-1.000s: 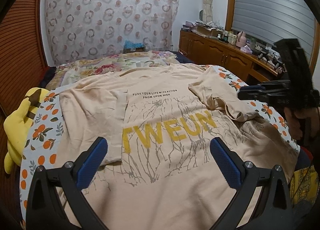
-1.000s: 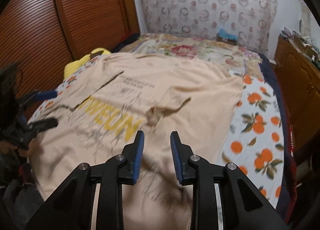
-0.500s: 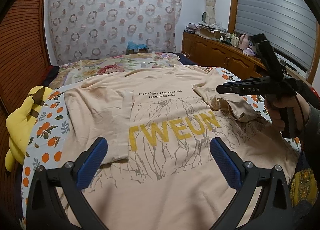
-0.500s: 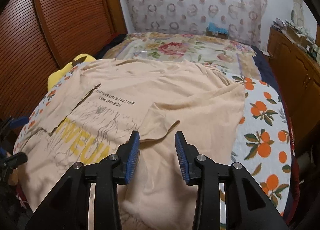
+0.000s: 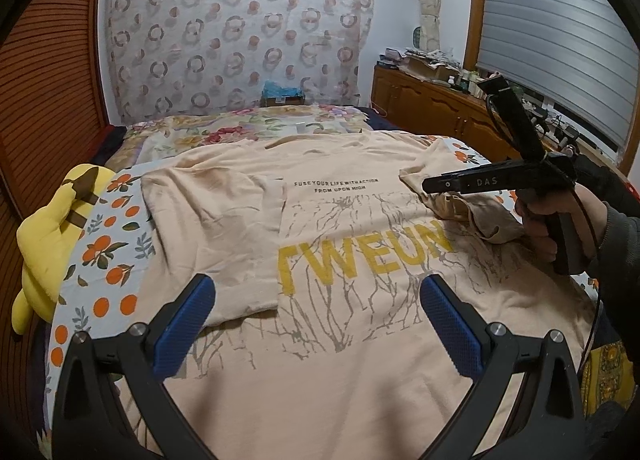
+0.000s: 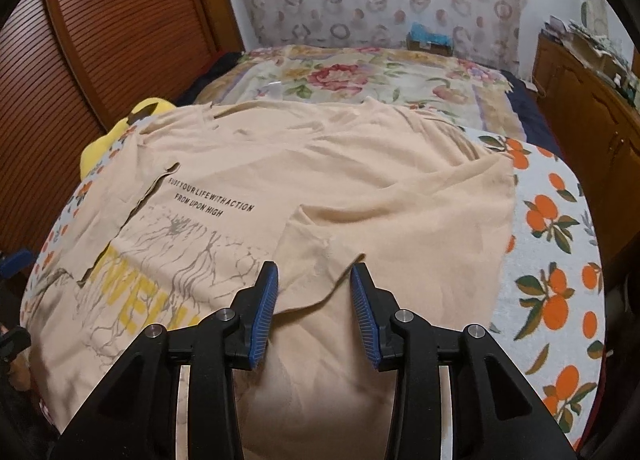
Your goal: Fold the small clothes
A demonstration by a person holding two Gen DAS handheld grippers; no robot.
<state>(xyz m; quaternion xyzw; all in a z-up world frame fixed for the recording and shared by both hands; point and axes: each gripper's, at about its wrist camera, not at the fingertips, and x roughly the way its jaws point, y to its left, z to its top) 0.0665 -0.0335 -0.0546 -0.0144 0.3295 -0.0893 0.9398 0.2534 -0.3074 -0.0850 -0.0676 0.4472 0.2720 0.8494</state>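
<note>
A beige T-shirt (image 5: 320,360) with yellow letters and black print lies flat on the bed, also in the right wrist view (image 6: 360,180). Its left sleeve (image 5: 216,228) is folded inward over the body. Its right sleeve (image 6: 320,256) lies folded inward and rumpled, also in the left wrist view (image 5: 460,208). My left gripper (image 5: 316,312) is wide open and empty above the shirt's lower part. My right gripper (image 6: 314,292) is open and empty, hovering over the right sleeve's edge; it shows side-on in the left wrist view (image 5: 432,185).
A yellow plush toy (image 5: 52,236) lies at the bed's left edge. The orange-print sheet (image 6: 560,260) and a floral quilt (image 6: 360,76) cover the bed. A wooden louvred wardrobe (image 6: 100,40) stands left, a cluttered wooden dresser (image 5: 432,104) right.
My right gripper opened wider and moved forward over the folded right sleeve. The left gripper stayed open and nearly still.
</note>
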